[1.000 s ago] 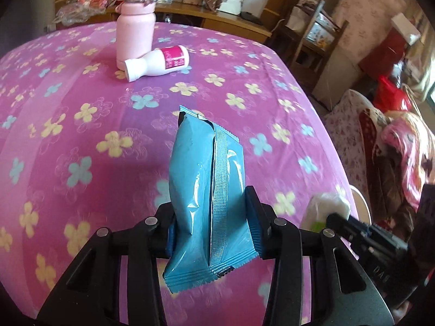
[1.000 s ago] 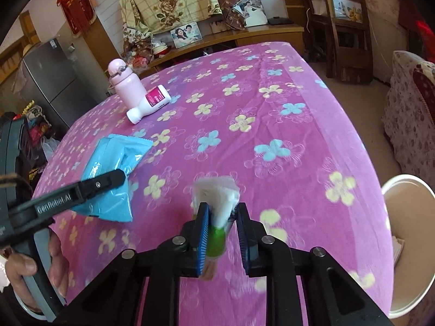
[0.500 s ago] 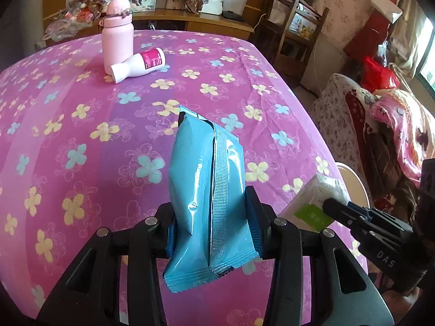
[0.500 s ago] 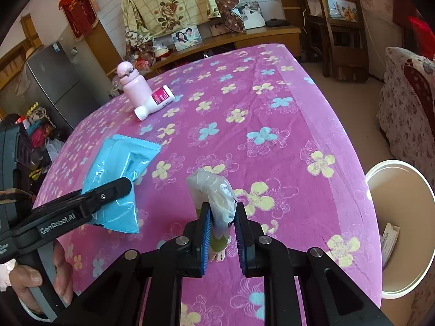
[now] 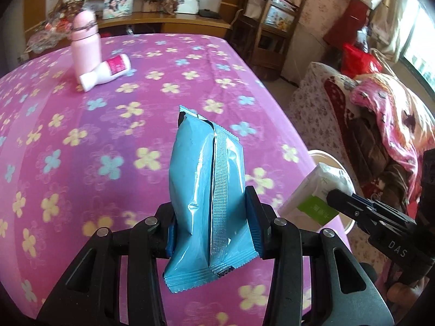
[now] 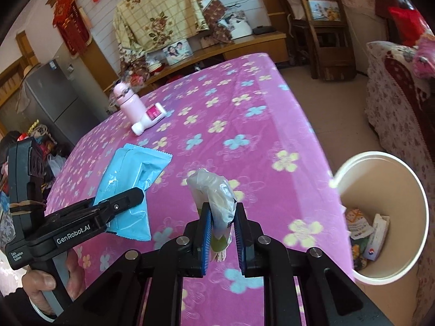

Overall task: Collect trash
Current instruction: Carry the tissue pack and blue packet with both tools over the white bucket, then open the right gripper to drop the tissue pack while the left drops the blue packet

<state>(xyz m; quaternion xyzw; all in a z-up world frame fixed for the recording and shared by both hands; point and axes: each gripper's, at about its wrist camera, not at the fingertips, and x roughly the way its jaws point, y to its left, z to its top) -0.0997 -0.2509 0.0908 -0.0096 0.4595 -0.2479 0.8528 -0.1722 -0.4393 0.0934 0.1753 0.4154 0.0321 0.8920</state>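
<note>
Blue wrapper (image 5: 206,190) and tissue pack (image 6: 217,206) are both carried above the tablecloth (image 5: 108,125), the pack nearer the white bin (image 6: 380,217) beside the table's edge. Bring each squarely over the bin's mouth before letting go. Left gripper (image 5: 210,225) pinches the wrapper; right gripper (image 6: 221,233) clamps the pack.
</note>
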